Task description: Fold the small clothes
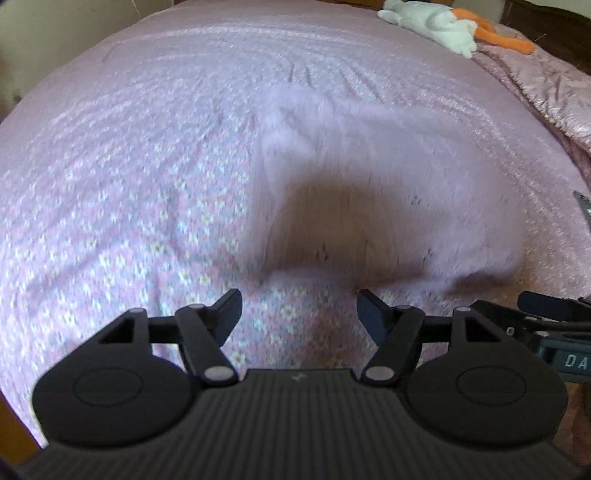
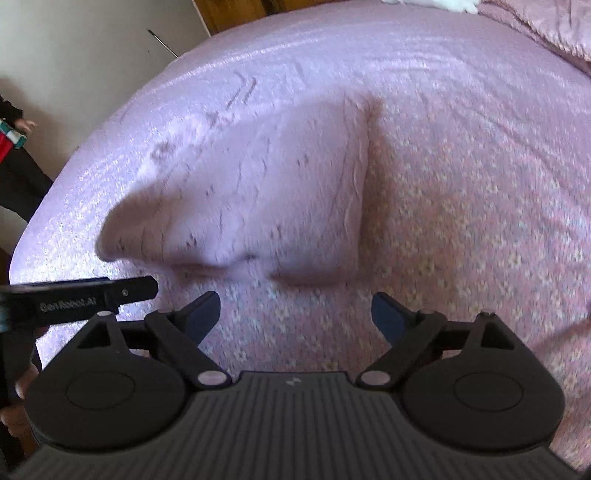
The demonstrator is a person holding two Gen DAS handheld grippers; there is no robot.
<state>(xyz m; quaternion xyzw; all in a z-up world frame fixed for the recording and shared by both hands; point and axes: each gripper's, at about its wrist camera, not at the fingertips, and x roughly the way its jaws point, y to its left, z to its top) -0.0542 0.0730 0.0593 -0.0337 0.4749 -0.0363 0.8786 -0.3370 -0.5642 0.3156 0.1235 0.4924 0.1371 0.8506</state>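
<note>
Both grippers are released, nothing between the fingers: left gripper point(image 1: 299, 310) and right gripper point(image 2: 295, 314) hover over the pink bedspread point(image 1: 129, 147). Just ahead lies the lilac garment point(image 2: 266, 192), blurry, then a plush toy point(image 1: 436, 26) further back.

R claw point(image 2: 295, 314) open, garment point(image 2: 258, 192) w/ bedspread point(image 2: 461, 166).

Matt lilac cloth garment point(image 2: 258, 184)

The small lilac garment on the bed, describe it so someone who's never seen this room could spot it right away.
A pink bedspread covers the whole bed. The small lilac garment lies on it, just beyond the open fingers of both grippers. It is plain and paler, with one corner lifted, while the bedspread around it is textured and flowered; the white plush toy lies much farther off.
</note>
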